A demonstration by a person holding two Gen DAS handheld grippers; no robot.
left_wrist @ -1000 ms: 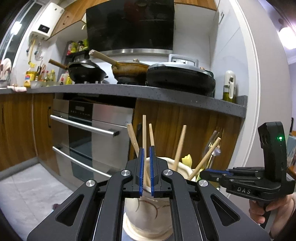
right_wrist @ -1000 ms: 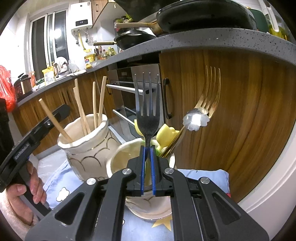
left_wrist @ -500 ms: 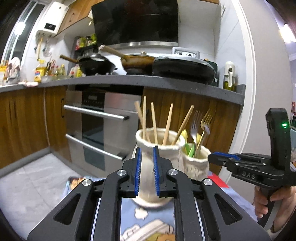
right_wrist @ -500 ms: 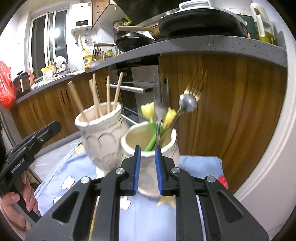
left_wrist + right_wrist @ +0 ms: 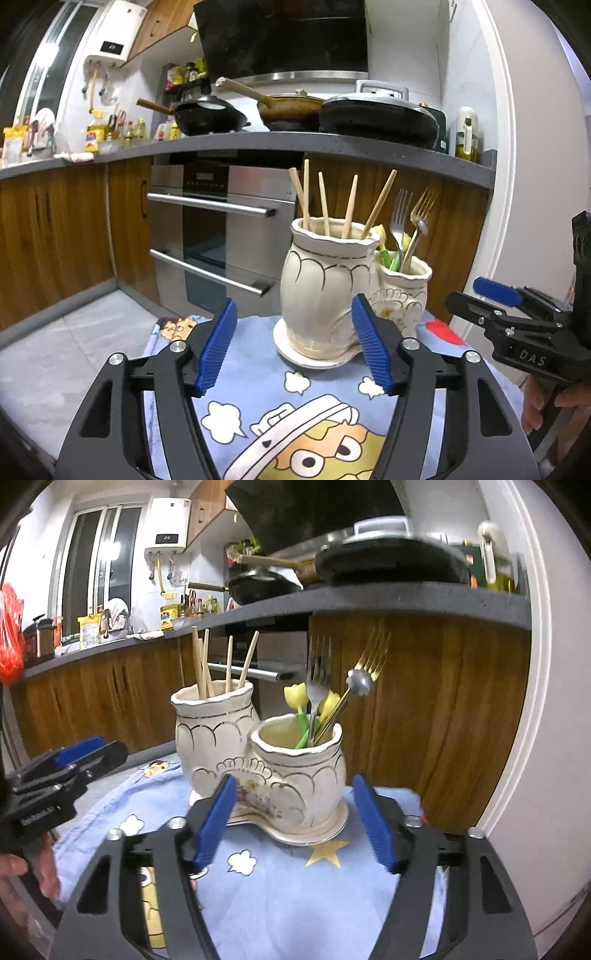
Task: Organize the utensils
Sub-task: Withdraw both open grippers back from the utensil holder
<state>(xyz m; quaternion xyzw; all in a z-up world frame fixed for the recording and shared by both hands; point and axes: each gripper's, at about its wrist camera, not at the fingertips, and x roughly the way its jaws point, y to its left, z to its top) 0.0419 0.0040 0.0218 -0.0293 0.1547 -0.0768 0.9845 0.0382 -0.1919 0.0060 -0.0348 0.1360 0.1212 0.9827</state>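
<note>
A tall cream pot [image 5: 325, 288] holds several wooden chopsticks [image 5: 349, 206]. Joined to it on one saucer, a shorter pot [image 5: 306, 771] holds a silver fork [image 5: 317, 675], a gold fork [image 5: 373, 657], a flower-tipped spoon [image 5: 358, 681] and yellow-headed green utensils [image 5: 295, 696]. My left gripper [image 5: 293, 347] hangs just short of the tall pot, its jaws opening and holding nothing. My right gripper [image 5: 293, 825] faces the shorter pot [image 5: 406, 291] from close by, its jaws also opening, with nothing held. Each gripper shows at the edge of the other's view: the right gripper [image 5: 495, 295] and the left gripper [image 5: 74, 760].
The pots stand on a blue cartoon cloth [image 5: 258, 406] over a small table. Behind are a steel oven [image 5: 221, 221], wooden cabinet doors [image 5: 443, 701] and a grey counter [image 5: 258, 142] bearing pans. A white door frame [image 5: 502, 184] rises at the right. A hand [image 5: 535, 402] grips the right tool.
Both grippers went from shut to wide open and drew back from the pots. The chopstick that the left held now stands in the tall pot, and the right's fork in the shorter pot.
</note>
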